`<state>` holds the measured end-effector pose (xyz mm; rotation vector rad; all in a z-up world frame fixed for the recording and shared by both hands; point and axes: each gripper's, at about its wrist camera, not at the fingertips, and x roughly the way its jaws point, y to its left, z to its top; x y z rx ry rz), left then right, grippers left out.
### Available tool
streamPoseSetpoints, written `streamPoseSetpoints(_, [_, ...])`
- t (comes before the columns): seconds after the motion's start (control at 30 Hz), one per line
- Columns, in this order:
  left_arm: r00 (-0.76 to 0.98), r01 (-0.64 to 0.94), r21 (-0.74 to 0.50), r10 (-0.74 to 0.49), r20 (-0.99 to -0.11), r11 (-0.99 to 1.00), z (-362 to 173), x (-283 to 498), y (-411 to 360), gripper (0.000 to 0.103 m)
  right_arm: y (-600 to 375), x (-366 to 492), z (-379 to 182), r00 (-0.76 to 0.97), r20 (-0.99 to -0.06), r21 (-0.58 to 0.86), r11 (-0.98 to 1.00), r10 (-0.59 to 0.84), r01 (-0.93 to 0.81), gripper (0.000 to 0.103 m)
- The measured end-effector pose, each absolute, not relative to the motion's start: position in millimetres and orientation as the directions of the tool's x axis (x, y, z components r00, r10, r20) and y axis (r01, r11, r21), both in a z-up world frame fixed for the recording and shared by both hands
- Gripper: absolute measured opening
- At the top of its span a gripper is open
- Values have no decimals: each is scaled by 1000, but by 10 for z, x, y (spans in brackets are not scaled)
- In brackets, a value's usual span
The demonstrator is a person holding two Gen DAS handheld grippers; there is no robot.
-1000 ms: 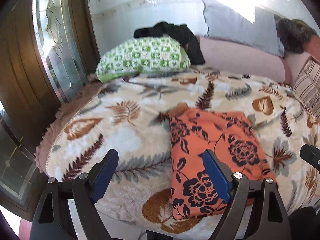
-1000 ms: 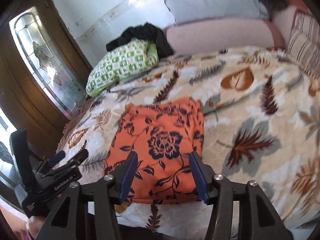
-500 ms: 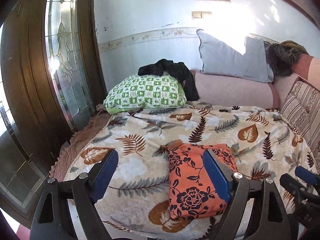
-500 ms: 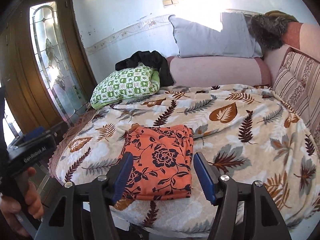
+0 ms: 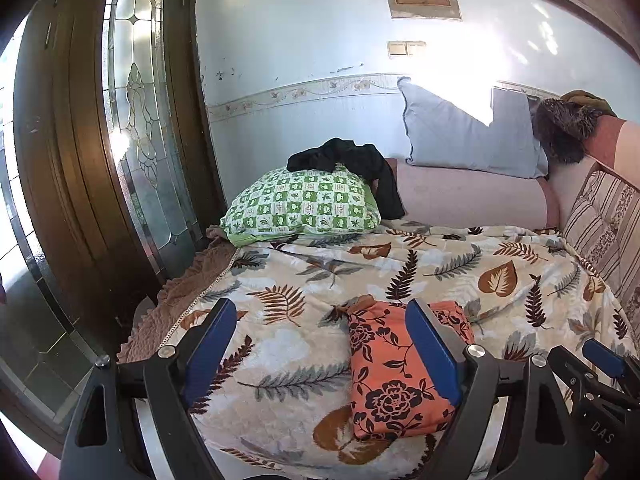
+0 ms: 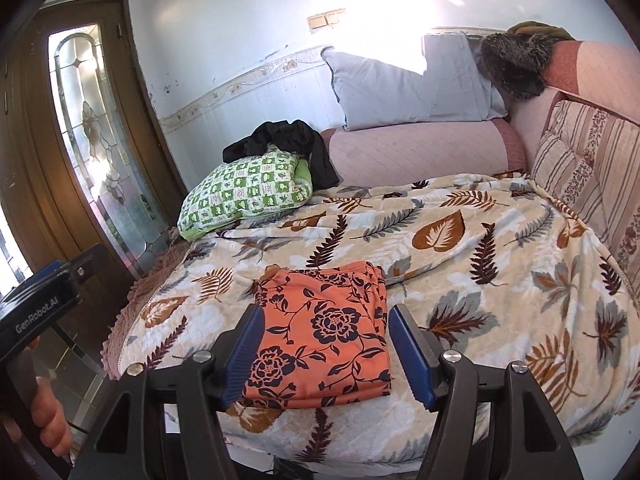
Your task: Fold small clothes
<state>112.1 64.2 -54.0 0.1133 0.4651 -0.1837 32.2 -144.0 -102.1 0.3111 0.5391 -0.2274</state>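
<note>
A folded orange garment (image 5: 390,372) (image 6: 322,332) with dark flower print lies flat near the front edge of the leaf-patterned blanket (image 5: 304,292) (image 6: 460,264). My left gripper (image 5: 320,354) hangs above and in front of the bed, open, with nothing between its blue pads. My right gripper (image 6: 326,354) is also back from the garment; its jaws are opening and hold nothing. In the left wrist view the right gripper (image 5: 600,364) shows at the lower right. In the right wrist view a hand holds the left gripper's body (image 6: 40,308) at the left edge.
A green checked pillow (image 5: 304,204) (image 6: 248,192) with a black garment (image 5: 352,164) (image 6: 288,144) on it lies at the back left. A grey pillow (image 5: 460,136), pink bolster (image 5: 468,200) and striped cushion (image 6: 584,160) line the back and right. A wooden glazed door (image 5: 136,120) stands left.
Both grippers have pulled back and risen from the folded garment, so more of the bed and wall shows. The right gripper's jaws have widened.
</note>
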Motion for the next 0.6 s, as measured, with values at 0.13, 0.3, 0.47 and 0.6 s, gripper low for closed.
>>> streamPoseSetpoints(0.13, [886,199,64,-151,-439,978,-502,1088,683,87,-1386,297,-966,845,-516,230,929,-138,291,77])
streamPoseSetpoints(0.3, [890,203,59,-159,-427,977,-467,1078,718,87,-1305,263,-876,863,-484,218,935,-146,280,81])
streamPoseSetpoints(0.47, [897,214,51,-176,-405,975,-442,1050,744,87,-1277,281,-885,859,-492,217,936,-140,276,81])
streamPoseSetpoints(0.6, [895,232,42,-196,-401,972,-450,1049,770,87,-1272,313,-937,850,-511,221,936,-128,274,81])
